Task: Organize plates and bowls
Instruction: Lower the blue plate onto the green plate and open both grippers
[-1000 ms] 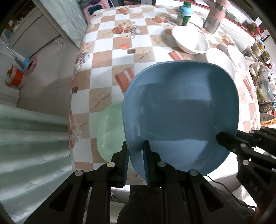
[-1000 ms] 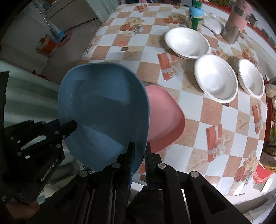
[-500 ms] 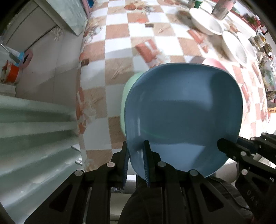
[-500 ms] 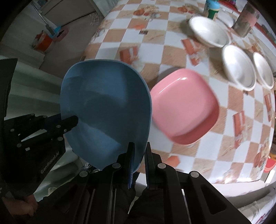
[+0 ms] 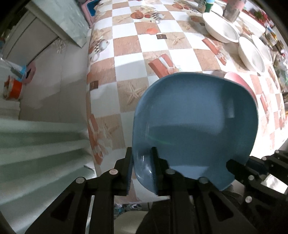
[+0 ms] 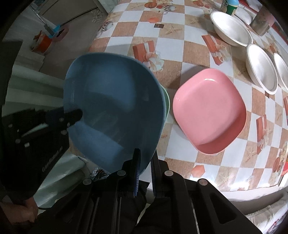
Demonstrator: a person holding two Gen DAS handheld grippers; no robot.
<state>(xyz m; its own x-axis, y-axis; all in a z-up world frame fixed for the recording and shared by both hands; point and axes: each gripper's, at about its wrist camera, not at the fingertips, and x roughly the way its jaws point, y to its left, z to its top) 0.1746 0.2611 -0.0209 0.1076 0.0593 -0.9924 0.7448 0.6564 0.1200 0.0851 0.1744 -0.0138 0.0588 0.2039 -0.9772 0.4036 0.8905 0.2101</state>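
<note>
Both grippers hold one blue square plate (image 5: 194, 122) by its near rim, above the table's near-left corner. My left gripper (image 5: 142, 162) is shut on its left part. My right gripper (image 6: 144, 162) is shut on its right part; the plate also shows in the right wrist view (image 6: 111, 108). A green plate (image 6: 167, 100) lies under it, only an edge showing. A pink square plate (image 6: 208, 113) lies on the table to the right; its edge shows in the left wrist view (image 5: 239, 81). Three white bowls (image 6: 230, 28) (image 6: 261, 68) (image 6: 281, 70) stand in a row at the far right.
The checkered tablecloth (image 5: 162, 45) covers the table. A green bottle (image 6: 231, 6) and a metal cup (image 6: 261, 25) stand behind the bowls. The floor to the left holds an orange bucket (image 5: 12, 88). A pale cushion (image 5: 39, 144) lies below the table's left edge.
The blue plate, held by both grippers, has shifted so it covers the green plate almost fully. The pink plate now lies in full view to its right.
</note>
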